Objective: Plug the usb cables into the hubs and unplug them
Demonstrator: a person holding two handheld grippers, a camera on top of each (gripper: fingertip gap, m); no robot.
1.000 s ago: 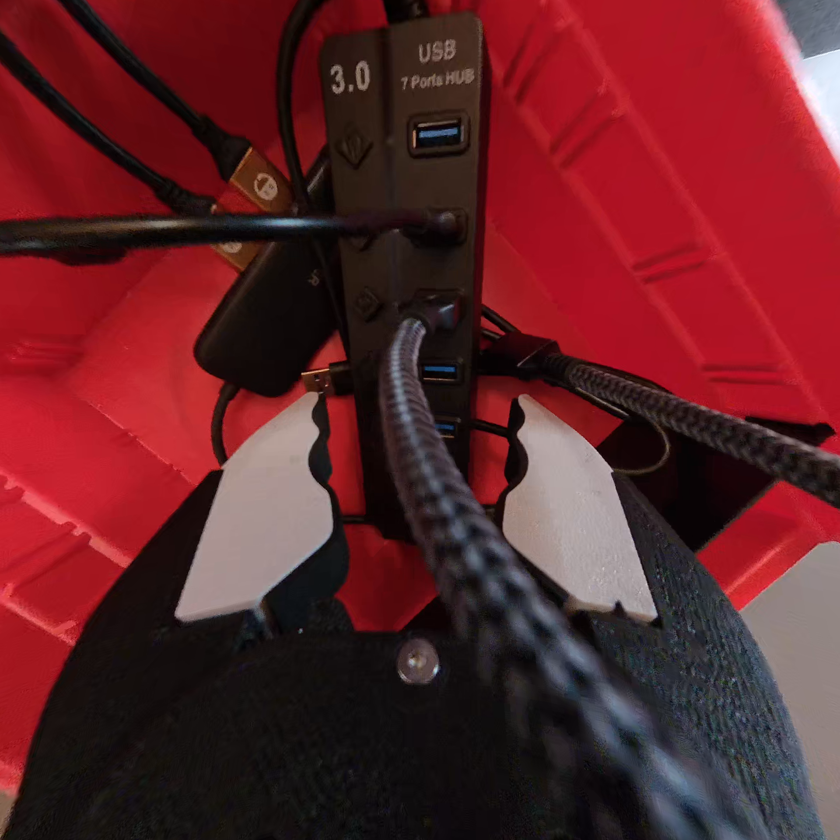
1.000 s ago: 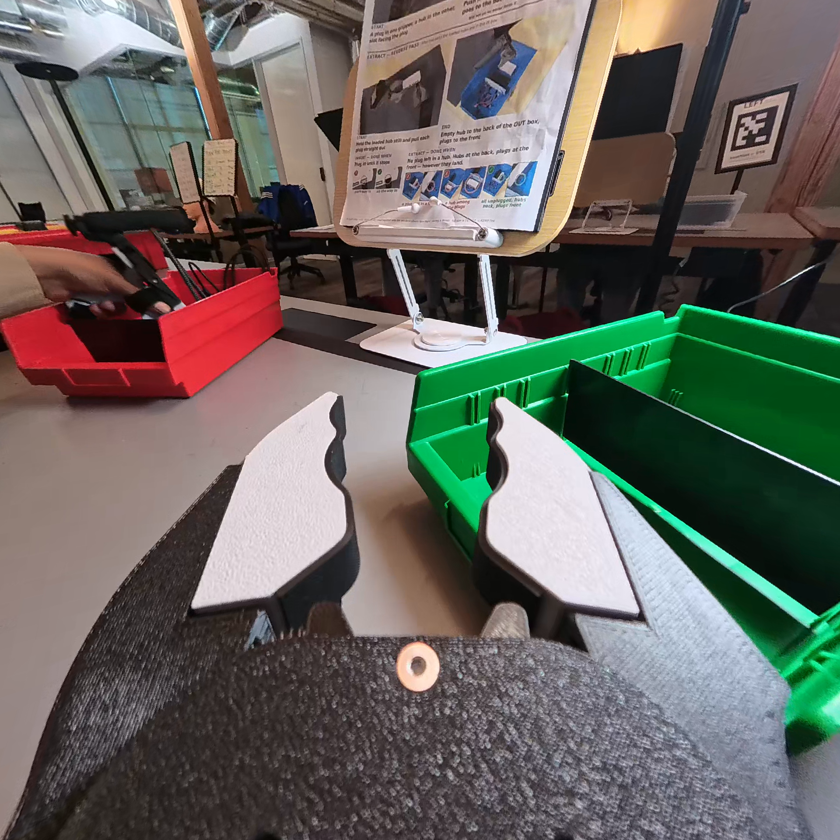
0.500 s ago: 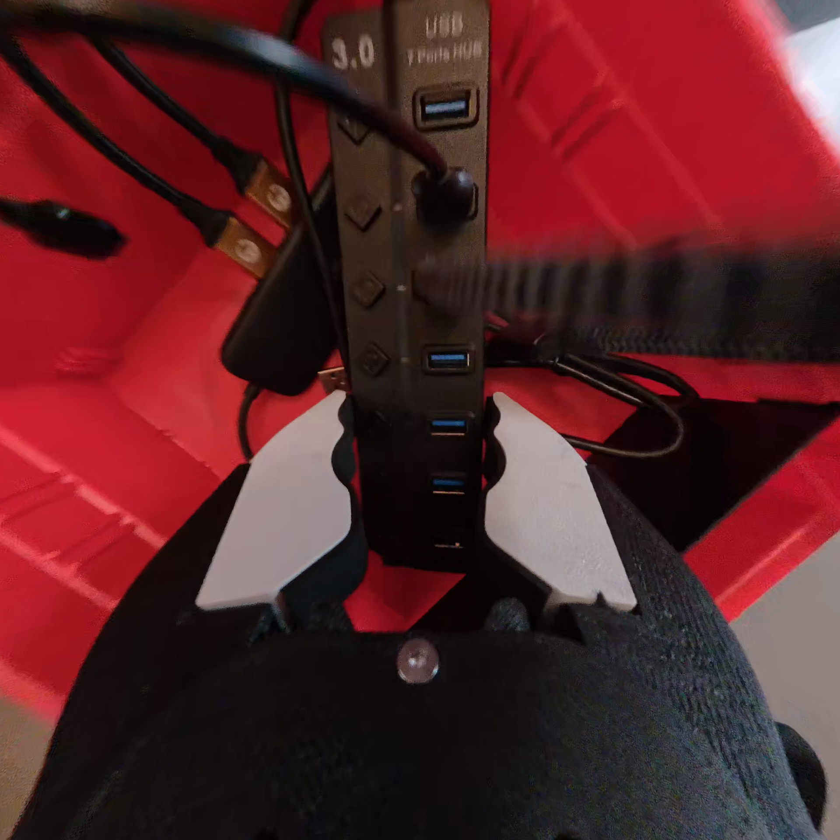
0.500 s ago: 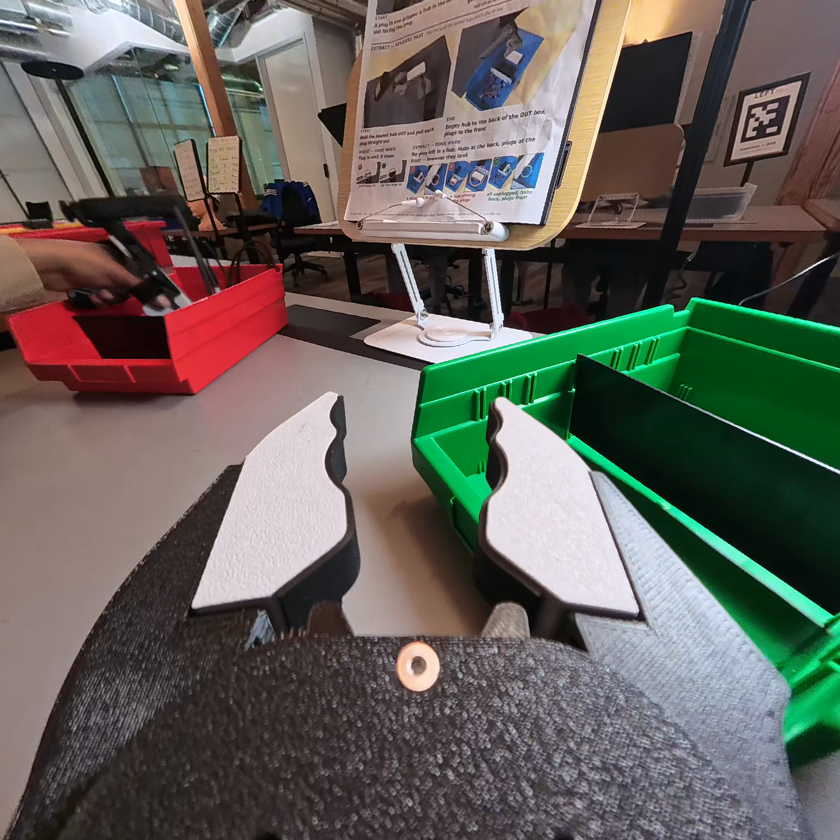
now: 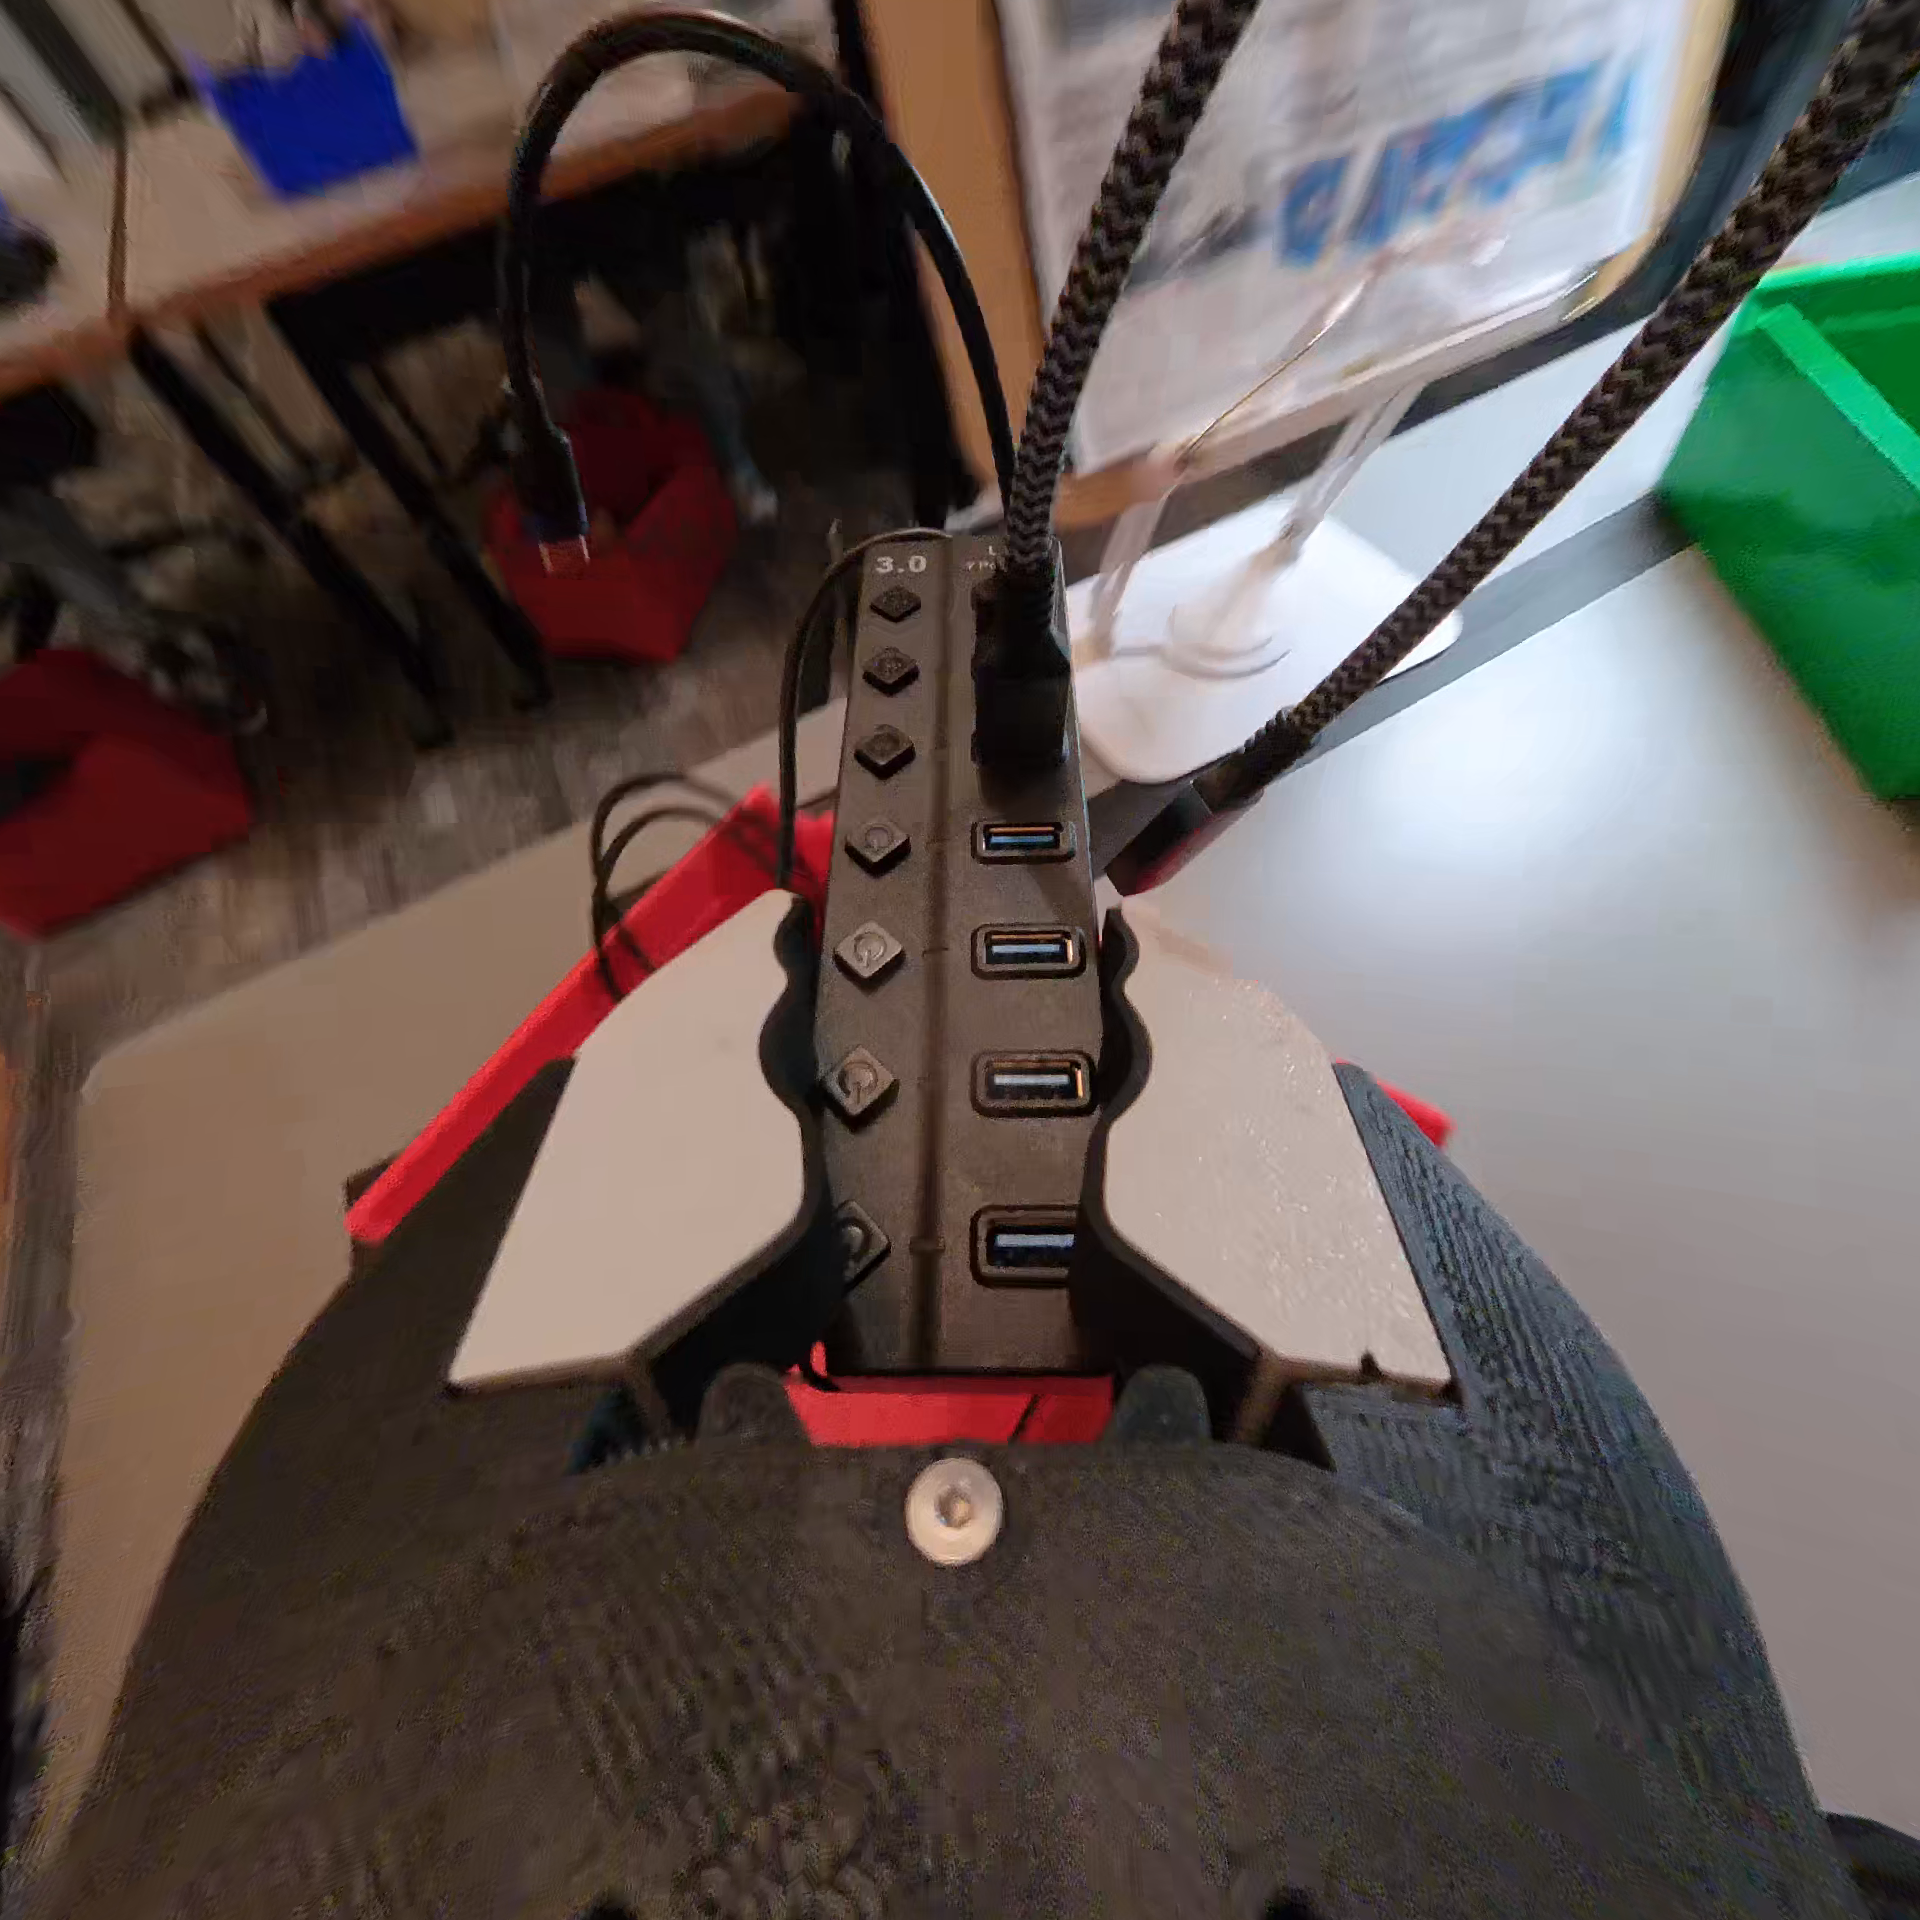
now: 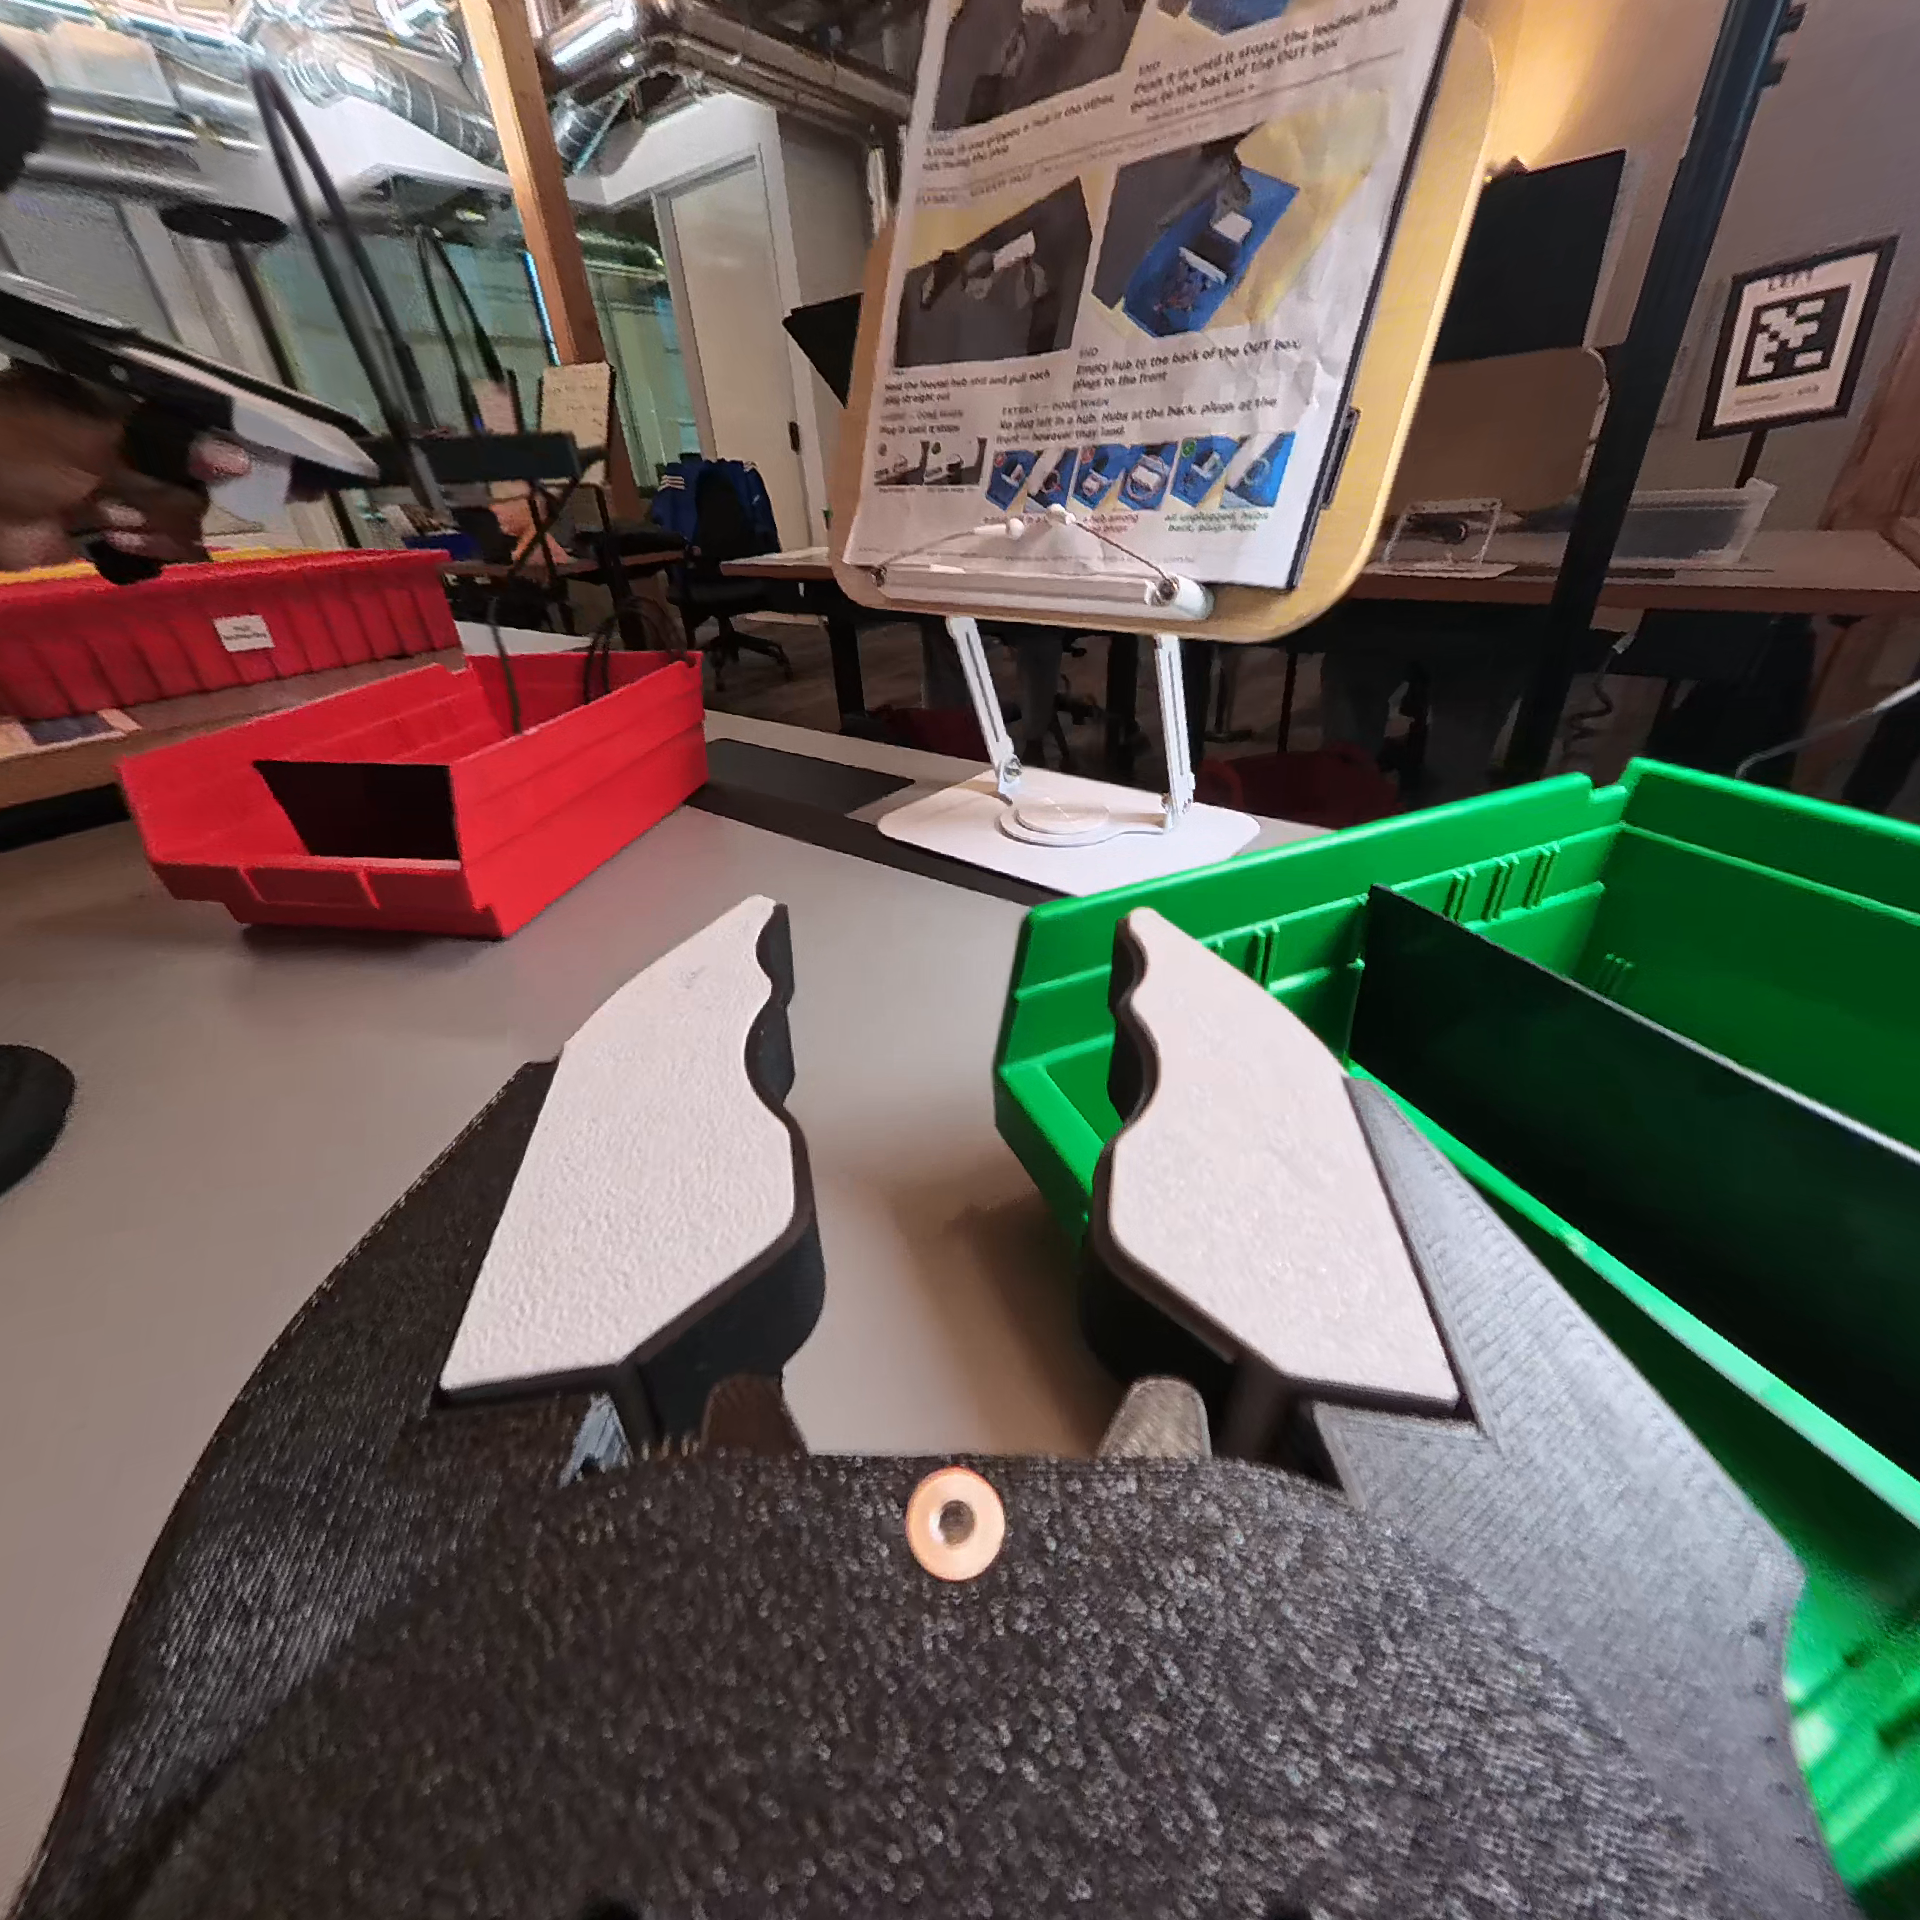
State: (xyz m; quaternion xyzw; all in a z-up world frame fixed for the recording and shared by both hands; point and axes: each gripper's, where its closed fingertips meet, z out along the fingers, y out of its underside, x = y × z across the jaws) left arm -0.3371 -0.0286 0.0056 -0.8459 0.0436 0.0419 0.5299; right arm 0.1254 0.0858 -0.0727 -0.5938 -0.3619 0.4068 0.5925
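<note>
**Left claw clamps the hub above the red bin; right claw waits apart by the green bin**

In the left wrist view, we see our left gripper (image 5: 951, 925) clamped on the black USB hub (image 5: 940, 1039), its two pale fingers (image 5: 665, 1143) pressing the hub's long sides. The hub runs straight ahead of the claw, its near end between the finger roots and its far end well beyond the tips. Four blue ports (image 5: 1023, 951) sit free along the hub's right side, from between the fingers to just past the tips. Beyond them, a braided cable (image 5: 1081, 270) and a smooth black cable (image 5: 935, 270) plug into the far ports and rise up ahead of the claw. A second braided stretch (image 5: 1558, 416) crosses ahead and to the right. The red bin (image 5: 582, 1018) lies below the claw (only its rim shows around the fingers), and the background is blurred.

In the right wrist view, our right gripper (image 6: 951, 940) has its fingers apart with nothing between them, only the grey table (image 6: 260, 1091) beneath. The green bin (image 6: 1299, 935) sits just ahead and to the right, its corner between the fingertips. The red bin (image 6: 582, 790) stands well ahead to the left, and the left gripper (image 6: 244, 416) shows above it, blurred. Straight ahead stands an instruction sheet on a stand (image 6: 1122, 343).
</note>
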